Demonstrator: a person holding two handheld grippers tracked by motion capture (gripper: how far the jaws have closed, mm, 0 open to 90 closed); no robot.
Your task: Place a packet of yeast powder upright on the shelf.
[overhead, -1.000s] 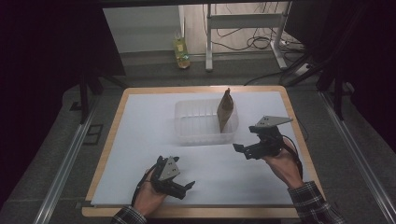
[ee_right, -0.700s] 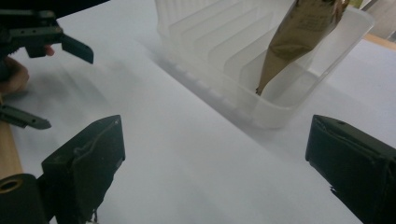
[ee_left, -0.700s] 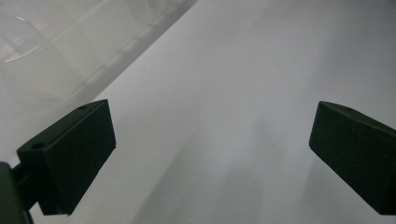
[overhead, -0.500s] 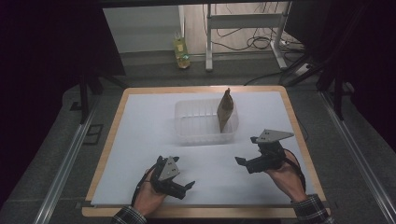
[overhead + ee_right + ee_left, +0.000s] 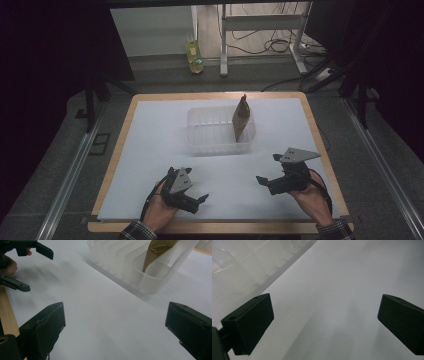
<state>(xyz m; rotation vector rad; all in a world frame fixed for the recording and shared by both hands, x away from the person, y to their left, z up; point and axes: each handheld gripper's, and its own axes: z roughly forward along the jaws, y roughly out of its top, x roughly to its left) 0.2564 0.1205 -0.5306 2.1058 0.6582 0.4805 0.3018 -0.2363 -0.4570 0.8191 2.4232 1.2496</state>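
— Clear plastic is what the ribbed bin (image 5: 220, 134) in the middle of the white sheet (image 5: 150, 150) is made of, and a brown pouch (image 5: 241, 119) is stood upright in one of its slots at the right end, its tip leaning up past the rim. Why is it kept there?

— It is held on edge by the dividers, it seems; the pouch (image 5: 156, 251) is seen wedged between two ribs in the right gripper view, so that it cannot fall flat.

— And how are the grippers held?

— The left gripper (image 5: 198, 201) is rested low at the near edge of the sheet, its jaws spread wide with nothing between them. The right gripper (image 5: 267, 172) is held near the sheet's right side, well apart from the bin (image 5: 140, 267), jaws likewise spread and empty.

— So nothing is gripped?

— Nothing. The placing is judged to be done, both tools being parked clear of the bin so the pouch is not knocked.
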